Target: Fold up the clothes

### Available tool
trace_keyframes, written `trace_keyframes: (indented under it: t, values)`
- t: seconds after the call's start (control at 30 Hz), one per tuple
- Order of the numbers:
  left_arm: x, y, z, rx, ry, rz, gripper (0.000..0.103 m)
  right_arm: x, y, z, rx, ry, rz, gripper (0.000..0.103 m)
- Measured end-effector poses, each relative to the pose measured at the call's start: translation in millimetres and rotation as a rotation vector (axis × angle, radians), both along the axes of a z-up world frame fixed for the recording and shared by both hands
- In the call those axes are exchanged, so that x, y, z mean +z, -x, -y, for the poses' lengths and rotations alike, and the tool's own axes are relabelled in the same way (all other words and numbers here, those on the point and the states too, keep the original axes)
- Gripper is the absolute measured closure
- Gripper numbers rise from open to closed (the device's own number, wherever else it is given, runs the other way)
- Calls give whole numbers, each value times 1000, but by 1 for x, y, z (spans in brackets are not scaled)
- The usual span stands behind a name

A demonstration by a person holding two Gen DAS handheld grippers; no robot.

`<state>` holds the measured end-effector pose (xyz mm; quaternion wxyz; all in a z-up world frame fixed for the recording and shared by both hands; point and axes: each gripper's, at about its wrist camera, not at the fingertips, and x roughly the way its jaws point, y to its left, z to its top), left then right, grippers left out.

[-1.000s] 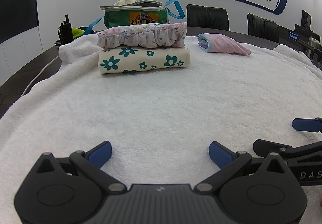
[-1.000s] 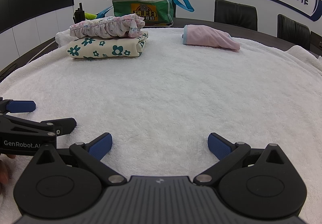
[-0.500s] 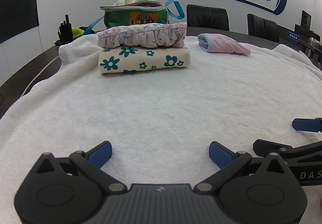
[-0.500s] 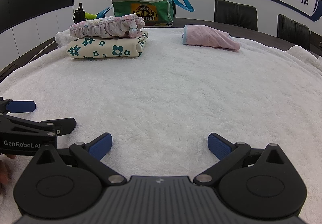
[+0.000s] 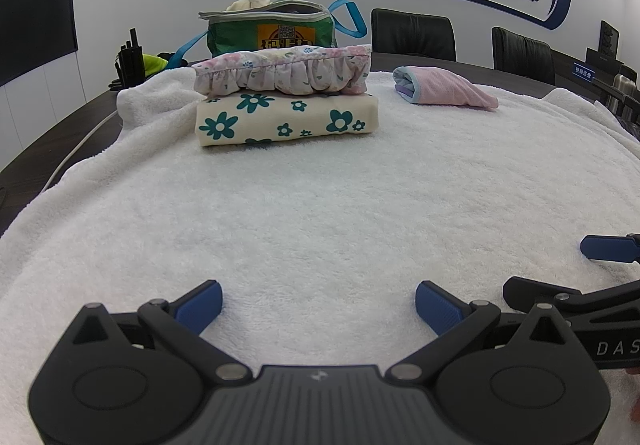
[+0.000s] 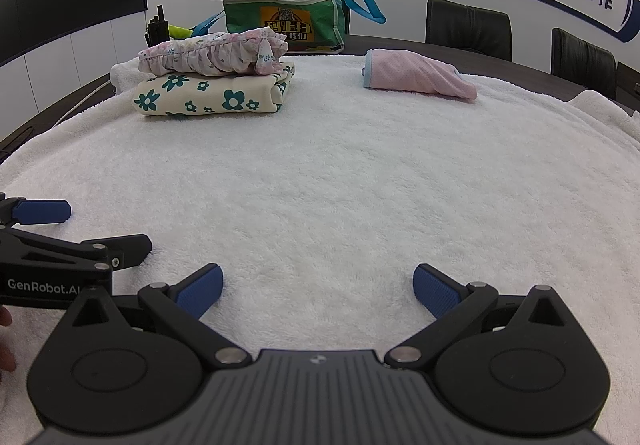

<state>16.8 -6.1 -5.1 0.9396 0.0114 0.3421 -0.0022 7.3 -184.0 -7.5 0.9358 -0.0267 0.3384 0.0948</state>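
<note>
Nearest me, my left gripper (image 5: 318, 304) spread wide, empty, low over white towel (image 5: 320, 213) | my right gripper (image 6: 316, 291) likewise agape, empty, just beside it | farther: ruffled floral garment (image 5: 282, 73) stacked on folded flower-print garment (image 5: 286, 119) | pink folded garment (image 6: 416, 74) apart, to their right | farthest: green bag (image 6: 282, 19).

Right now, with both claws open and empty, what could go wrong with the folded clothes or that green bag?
1. The ruffled pink garment lies loosely on the cream flower-print garment; a bump from either claw could topple or unfold the stack.
2. The left claw and right claw sit close together, so they might knock each other.
3. Clothes poke out of the green bag; pulling one could tip it.
</note>
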Motion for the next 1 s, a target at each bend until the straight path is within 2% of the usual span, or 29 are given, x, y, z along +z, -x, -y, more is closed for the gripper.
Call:
trace_keyframes:
  t: [1.0]
  values:
    - [-1, -1, 1, 0, 1, 3, 0, 0, 0, 0, 0, 4, 0, 1]
